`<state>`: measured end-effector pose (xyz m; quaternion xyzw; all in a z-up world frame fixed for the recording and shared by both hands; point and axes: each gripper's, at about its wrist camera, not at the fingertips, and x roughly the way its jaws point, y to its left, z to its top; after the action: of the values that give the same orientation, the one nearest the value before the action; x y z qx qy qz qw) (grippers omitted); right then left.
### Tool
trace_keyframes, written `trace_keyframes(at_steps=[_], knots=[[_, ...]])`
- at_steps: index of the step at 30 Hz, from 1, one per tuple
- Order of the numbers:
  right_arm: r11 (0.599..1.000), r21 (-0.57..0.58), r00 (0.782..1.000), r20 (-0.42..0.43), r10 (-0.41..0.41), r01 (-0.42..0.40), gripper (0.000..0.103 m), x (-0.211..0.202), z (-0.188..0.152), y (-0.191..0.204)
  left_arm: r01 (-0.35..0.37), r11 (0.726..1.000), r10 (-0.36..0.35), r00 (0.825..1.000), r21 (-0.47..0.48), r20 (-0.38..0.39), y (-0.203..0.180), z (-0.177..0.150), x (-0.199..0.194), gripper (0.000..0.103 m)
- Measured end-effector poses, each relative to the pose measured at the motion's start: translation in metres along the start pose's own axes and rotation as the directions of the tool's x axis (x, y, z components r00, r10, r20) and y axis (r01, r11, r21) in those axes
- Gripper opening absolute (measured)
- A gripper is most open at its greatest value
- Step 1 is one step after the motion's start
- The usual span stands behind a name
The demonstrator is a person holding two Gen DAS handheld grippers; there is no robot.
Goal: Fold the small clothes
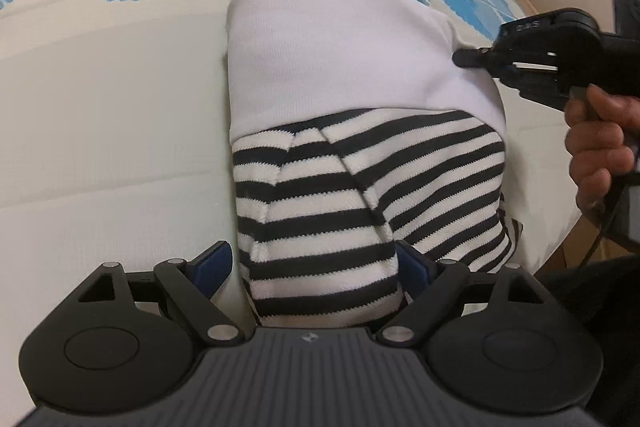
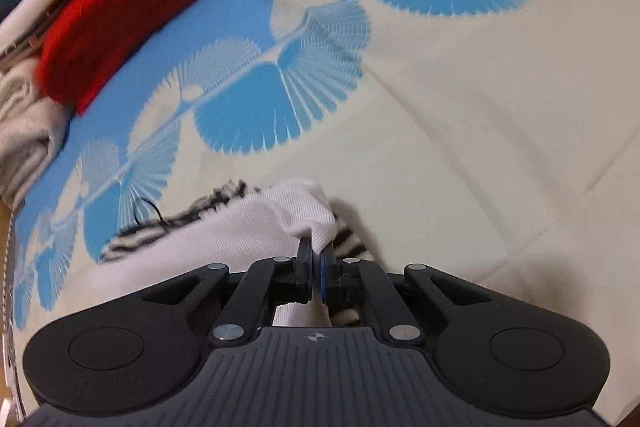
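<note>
A small garment lies partly folded on the bed: a white body point(image 1: 328, 55) with black-and-white striped sleeves point(image 1: 320, 211) laid across its near end. My left gripper point(image 1: 316, 267) stands open, its blue-padded fingers on either side of the striped near edge, not pressing it. The right gripper point(image 1: 466, 59) comes in from the right, held by a hand point(image 1: 600, 147), at the white cloth's right edge. In the right wrist view that gripper point(image 2: 317, 247) is shut on a pinch of the white fabric point(image 2: 316, 223), with striped cloth point(image 2: 352, 247) just beyond.
The blue and cream patterned bedspread point(image 2: 440, 107) covers the surface. A stack of folded clothes, with a red piece point(image 2: 120, 15) on top and a cream one point(image 2: 24, 123) beside it, sits at the far left in the right wrist view. A thin black thread point(image 2: 148, 211) lies by the garment.
</note>
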<state>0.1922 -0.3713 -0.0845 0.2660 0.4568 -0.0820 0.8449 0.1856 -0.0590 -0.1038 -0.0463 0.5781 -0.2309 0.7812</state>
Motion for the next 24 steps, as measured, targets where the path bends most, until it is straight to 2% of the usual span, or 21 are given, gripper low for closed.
trace_keyframes(at_steps=[3, 4, 5, 7, 9, 12, 16, 18, 19, 22, 24], knots=[[0.997, 0.018, 0.997, 0.014, 0.078, -0.078, 0.011, -0.012, -0.002, 0.000, 0.010, 0.999, -0.010, 1.000, -0.033, -0.003, 0.006, 0.000, -0.002, 0.090], [0.991, 0.037, 0.992, 0.006, 0.125, -0.125, 0.023, -0.015, -0.003, -0.004, 0.011, 0.999, -0.012, 1.000, -0.034, -0.002, 0.005, 0.001, -0.002, 0.090], [0.987, 0.048, 0.988, -0.002, 0.155, -0.155, 0.042, -0.018, -0.003, -0.006, 0.010, 0.999, -0.010, 1.000, -0.030, 0.000, 0.007, 0.000, -0.006, 0.090], [0.984, 0.037, 0.984, -0.023, 0.177, -0.176, 0.054, -0.026, -0.009, -0.012, -0.003, 1.000, 0.003, 1.000, -0.017, 0.010, 0.003, -0.001, -0.007, 0.090], [0.983, -0.012, 0.982, -0.063, 0.181, -0.182, 0.054, -0.028, -0.014, -0.013, -0.011, 1.000, 0.012, 1.000, -0.022, 0.016, 0.002, -0.002, -0.008, 0.090], [0.982, -0.119, 0.981, -0.142, 0.130, -0.148, 0.054, -0.024, -0.025, -0.006, -0.020, 0.999, 0.021, 0.999, -0.030, 0.024, -0.002, -0.004, -0.011, 0.090], [0.964, -0.233, 0.979, -0.185, 0.083, -0.126, 0.053, -0.020, -0.040, 0.001, -0.021, 0.999, 0.022, 0.999, -0.037, 0.032, -0.003, -0.005, -0.015, 0.090], [0.951, -0.271, 0.979, -0.174, 0.105, -0.150, 0.031, -0.026, -0.044, 0.003, -0.003, 0.999, 0.005, 0.999, -0.054, 0.042, -0.001, -0.003, -0.020, 0.090], [0.947, -0.270, 0.977, -0.170, 0.131, -0.174, 0.003, -0.030, -0.043, 0.003, 0.016, 0.997, -0.011, 0.998, -0.072, 0.059, 0.001, -0.001, -0.025, 0.090], [0.950, -0.245, 0.979, -0.110, 0.173, -0.195, 0.002, -0.046, -0.039, -0.004, 0.072, 0.990, -0.059, 0.993, -0.117, 0.106, 0.006, 0.002, -0.037, 0.090], [0.963, -0.207, 0.982, -0.099, 0.158, -0.175, 0.002, -0.050, -0.036, -0.013, 0.078, 0.991, -0.066, 0.992, -0.113, 0.103, 0.007, 0.004, -0.039, 0.090]])
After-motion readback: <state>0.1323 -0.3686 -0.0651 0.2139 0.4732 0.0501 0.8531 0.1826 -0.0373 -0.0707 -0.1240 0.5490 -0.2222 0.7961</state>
